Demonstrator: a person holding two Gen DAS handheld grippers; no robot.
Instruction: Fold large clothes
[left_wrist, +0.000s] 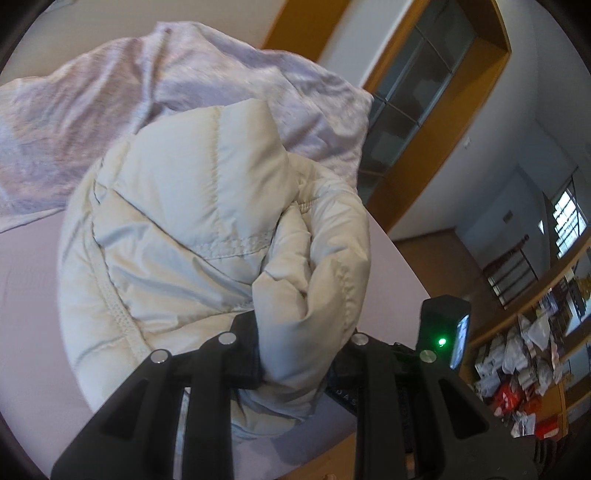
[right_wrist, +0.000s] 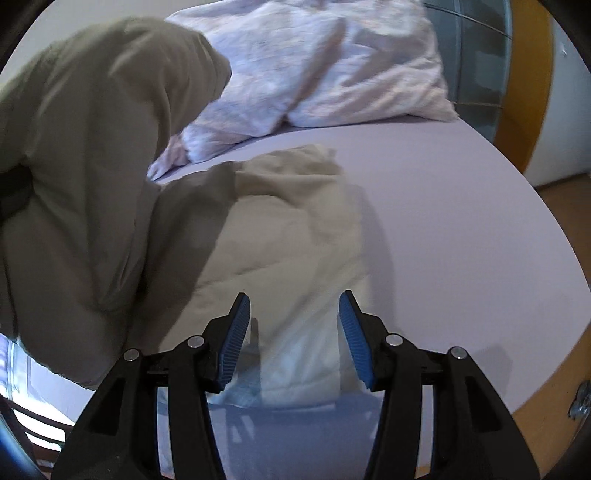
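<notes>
A cream quilted puffer jacket (left_wrist: 192, 221) fills the left wrist view, bunched and lifted over the lilac bed sheet (left_wrist: 26, 288). My left gripper (left_wrist: 295, 343) is shut on a thick fold of the jacket; its fingertips are hidden by the fabric. In the right wrist view the jacket (right_wrist: 280, 236) lies partly on the bed, with a raised part (right_wrist: 81, 147) hanging at the left. My right gripper (right_wrist: 294, 317) is open, its blue pads (right_wrist: 236, 343) on either side of the jacket's near edge, holding nothing.
A crumpled pale lilac duvet (left_wrist: 155, 96) lies at the head of the bed, also in the right wrist view (right_wrist: 325, 62). The bed's right edge (left_wrist: 402, 266) drops to a wooden floor. A wood-framed glass cabinet (left_wrist: 417, 96) and cluttered shelves (left_wrist: 524, 362) stand beyond.
</notes>
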